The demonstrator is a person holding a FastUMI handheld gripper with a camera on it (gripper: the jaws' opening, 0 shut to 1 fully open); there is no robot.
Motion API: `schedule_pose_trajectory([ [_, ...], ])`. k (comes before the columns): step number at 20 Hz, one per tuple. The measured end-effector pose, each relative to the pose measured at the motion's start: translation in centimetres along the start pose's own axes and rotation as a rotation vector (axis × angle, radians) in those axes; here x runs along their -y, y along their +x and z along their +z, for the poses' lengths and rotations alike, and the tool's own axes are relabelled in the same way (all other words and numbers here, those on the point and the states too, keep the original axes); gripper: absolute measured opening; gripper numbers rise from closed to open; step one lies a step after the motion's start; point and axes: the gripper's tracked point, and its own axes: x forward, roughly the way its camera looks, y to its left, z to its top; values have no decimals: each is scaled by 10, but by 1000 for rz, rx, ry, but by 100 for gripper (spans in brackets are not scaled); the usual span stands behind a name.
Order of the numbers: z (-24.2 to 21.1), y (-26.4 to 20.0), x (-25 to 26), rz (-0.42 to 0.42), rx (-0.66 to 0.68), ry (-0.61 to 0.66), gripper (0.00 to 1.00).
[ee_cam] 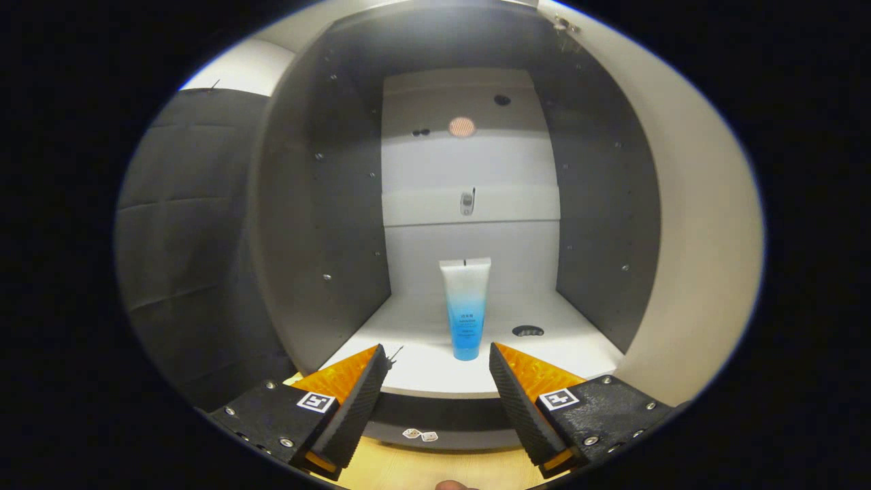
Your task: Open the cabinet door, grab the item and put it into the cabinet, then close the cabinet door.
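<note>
The cabinet (320, 204) stands open, its grey inner walls and pale back panel taking up the centre of the frame, and the door (694, 272) swings out as a broad pale slab along the right side. The tube (465, 306), white at the crimped top and fading to blue at the cap, stands upright on its cap on the cabinet floor (578, 347), in the lower centre of the frame, just ahead of the claw (439, 364) and in line with the gap between its fingers.

The claw is spread wide and holds nothing; neither finger touches the tube. Its fingers sit at the bottom of the frame over the front lip of the cabinet, with a strip of wooden counter (408, 469) below them.

As a judgement, two of the three steps look done: the door is open and the item sits inside, let go. What seems left is to draw the claw clear and swing the door shut.

As for writing, a small block of pale print sits on the tube's blue lower half, too small to read. The square black-and-white markers on the claw's bodies carry patterns, not words. No brand can be made out.
</note>
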Motion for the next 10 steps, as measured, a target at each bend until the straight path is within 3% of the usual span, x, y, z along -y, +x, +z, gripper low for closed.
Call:
schedule_pose_trajectory([
  [10,30,-158,-29,-17,91,-7,93],
])
